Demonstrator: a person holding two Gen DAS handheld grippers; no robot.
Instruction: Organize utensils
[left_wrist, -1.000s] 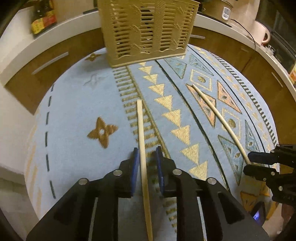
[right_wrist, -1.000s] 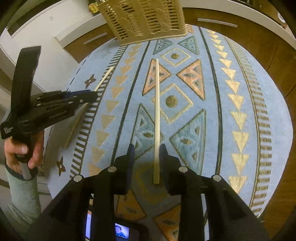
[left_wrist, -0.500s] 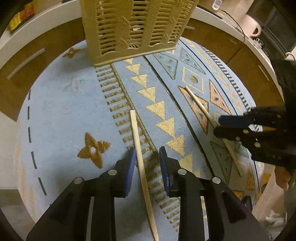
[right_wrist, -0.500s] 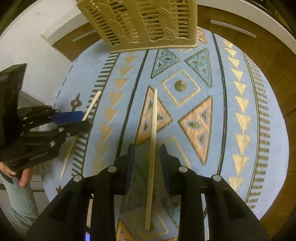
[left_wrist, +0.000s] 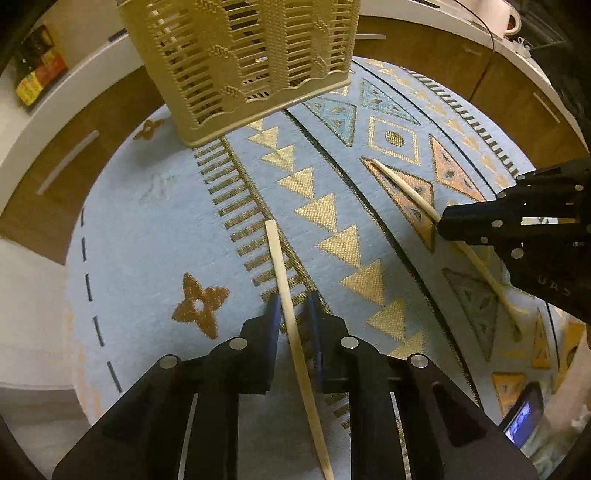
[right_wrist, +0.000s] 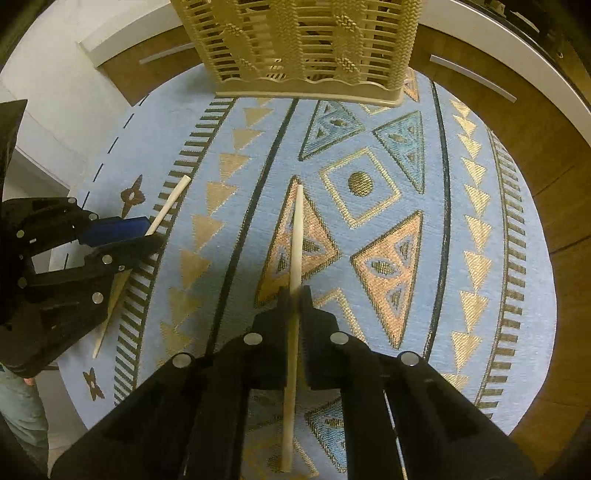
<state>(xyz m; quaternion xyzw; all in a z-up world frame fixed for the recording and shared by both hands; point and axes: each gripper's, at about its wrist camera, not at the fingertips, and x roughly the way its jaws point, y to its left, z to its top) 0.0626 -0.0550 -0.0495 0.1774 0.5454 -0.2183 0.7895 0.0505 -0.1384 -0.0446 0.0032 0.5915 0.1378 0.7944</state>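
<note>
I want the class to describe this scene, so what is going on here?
A person holds a claw in each hand over a patterned blue mat. The left claw and right claw have each just closed on a chopstick, left chopstick, right chopstick. The slatted beige basket stands at the mat's far edge.

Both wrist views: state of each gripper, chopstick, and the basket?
left gripper: shut on left chopstick, jaws just closed
right gripper: shut on right chopstick, jaws just closed
left chopstick: lying on mat, gripped
right chopstick: lying on mat, gripped
basket: upright on mat
</note>
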